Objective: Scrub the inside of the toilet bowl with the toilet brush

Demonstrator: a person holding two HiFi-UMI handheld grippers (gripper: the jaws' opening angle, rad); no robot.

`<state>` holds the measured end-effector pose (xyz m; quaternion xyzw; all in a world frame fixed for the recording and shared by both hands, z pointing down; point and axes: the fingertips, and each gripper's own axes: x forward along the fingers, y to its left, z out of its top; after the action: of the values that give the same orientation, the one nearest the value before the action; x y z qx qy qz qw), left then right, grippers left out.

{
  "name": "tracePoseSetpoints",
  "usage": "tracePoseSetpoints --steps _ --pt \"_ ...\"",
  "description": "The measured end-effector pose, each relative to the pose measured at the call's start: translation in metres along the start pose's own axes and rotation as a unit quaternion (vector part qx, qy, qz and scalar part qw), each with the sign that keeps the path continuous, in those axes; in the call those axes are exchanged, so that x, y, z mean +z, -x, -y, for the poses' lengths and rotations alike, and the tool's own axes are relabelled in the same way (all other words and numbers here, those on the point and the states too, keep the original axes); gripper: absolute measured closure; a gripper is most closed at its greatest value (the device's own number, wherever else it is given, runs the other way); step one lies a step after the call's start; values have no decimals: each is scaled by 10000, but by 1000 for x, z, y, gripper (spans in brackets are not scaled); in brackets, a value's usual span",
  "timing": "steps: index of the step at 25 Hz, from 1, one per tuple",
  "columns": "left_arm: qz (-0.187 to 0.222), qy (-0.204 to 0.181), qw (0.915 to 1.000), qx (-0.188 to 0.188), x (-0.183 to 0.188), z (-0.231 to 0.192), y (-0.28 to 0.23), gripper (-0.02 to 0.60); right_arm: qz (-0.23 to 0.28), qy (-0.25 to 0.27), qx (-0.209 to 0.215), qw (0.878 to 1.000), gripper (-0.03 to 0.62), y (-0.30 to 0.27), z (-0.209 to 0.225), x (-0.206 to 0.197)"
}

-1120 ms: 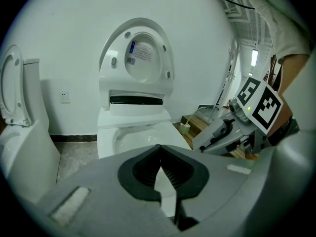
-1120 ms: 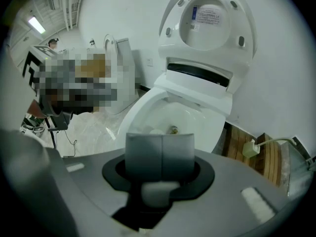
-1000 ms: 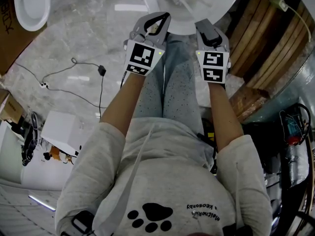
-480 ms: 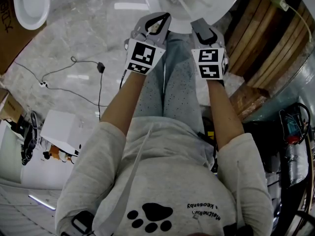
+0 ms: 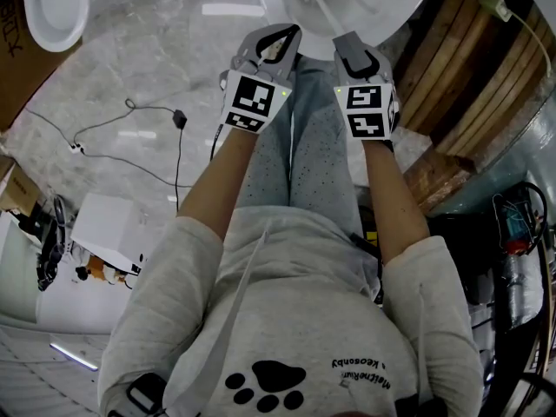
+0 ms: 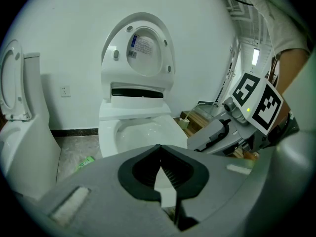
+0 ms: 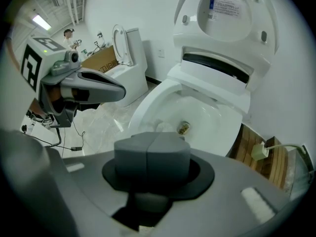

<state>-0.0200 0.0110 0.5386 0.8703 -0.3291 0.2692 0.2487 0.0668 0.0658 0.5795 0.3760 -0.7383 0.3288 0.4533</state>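
- The white ceramic toilet bowl [image 5: 387, 11] [image 6: 143, 132] [image 7: 207, 112] stands open, with its lid upright.
- The white long-handled toilet brush [image 5: 323, 9] has its head inside the bowl. Its handle slants back over the near rim into the right gripper [image 5: 347, 46] [image 7: 150, 147].
- The right gripper's jaws are pressed together, pinching the brush handle.
- Since a second ago, the right gripper and the brush head have shifted slightly toward the left gripper's side.
- The left gripper [image 5: 291, 33] [image 6: 160, 171] has stayed put beside the near rim, with its jaws slightly spread and nothing between them.
- A second white toilet [image 5: 56, 7] stands on the grey marbled floor [image 5: 165, 59], well apart.
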Motion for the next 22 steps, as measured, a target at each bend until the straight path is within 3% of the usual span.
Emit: tracePoseSetpoints --steps 22 --pt "10 72 9999 97 22 -14 -16 580 130 278 115 9995 441 -14 22 52"
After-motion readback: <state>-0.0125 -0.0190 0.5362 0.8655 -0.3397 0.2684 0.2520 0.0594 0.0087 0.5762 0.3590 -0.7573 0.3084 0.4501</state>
